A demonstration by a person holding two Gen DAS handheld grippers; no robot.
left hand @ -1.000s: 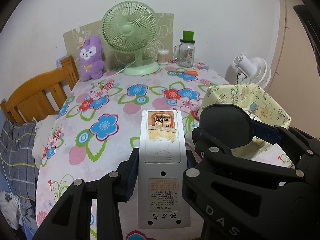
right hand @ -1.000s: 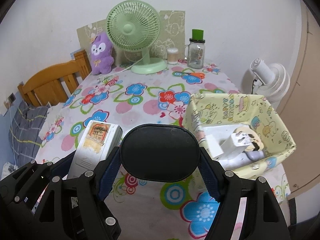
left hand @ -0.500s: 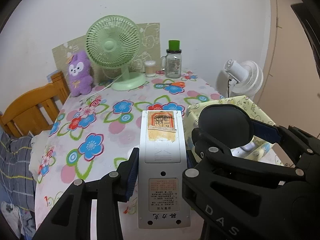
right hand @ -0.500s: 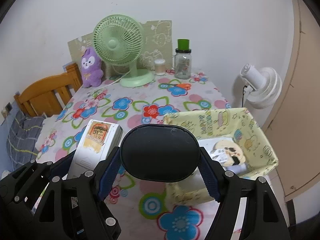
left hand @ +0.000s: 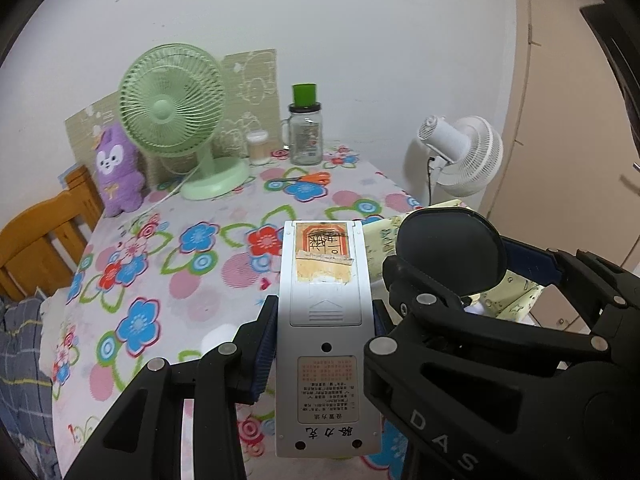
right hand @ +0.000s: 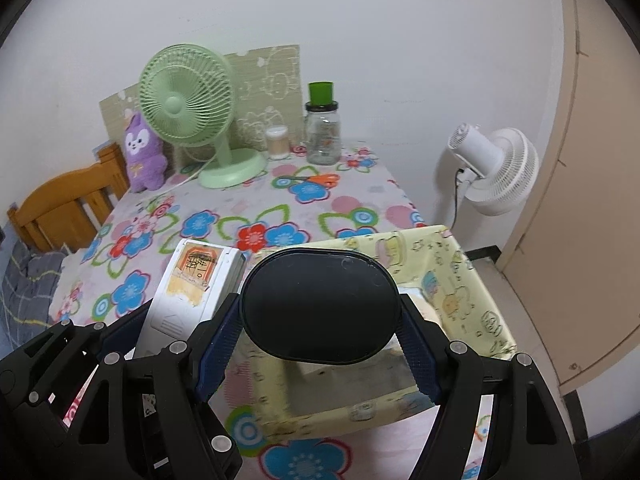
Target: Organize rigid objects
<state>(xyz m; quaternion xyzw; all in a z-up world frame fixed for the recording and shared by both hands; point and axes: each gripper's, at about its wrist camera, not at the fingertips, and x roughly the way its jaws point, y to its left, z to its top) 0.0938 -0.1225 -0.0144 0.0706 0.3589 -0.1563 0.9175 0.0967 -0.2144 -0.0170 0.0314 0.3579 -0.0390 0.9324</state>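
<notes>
The left gripper (left hand: 324, 320) is clamped on a white remote (left hand: 326, 320), back side up, above the table (left hand: 192, 280). The right gripper (right hand: 322, 316) squeezes a black oval case (right hand: 322, 306), hanging over the yellow box (right hand: 460, 292).

A lived-in home bedroom.
Wooden bed frame (right hand: 60, 204), purple plush toy (right hand: 142, 156), green desk fan (right hand: 188, 100) on the floral-clothed bench (right hand: 340, 200).

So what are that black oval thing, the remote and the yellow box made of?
Oval case: apparently hard plastic, semi-glossy; faint reflections.
Remote: grey-white moulded plastic, matte; paper labels stuck on.
Box: probably printed fabric or coated cloth; its walls sag.
</notes>
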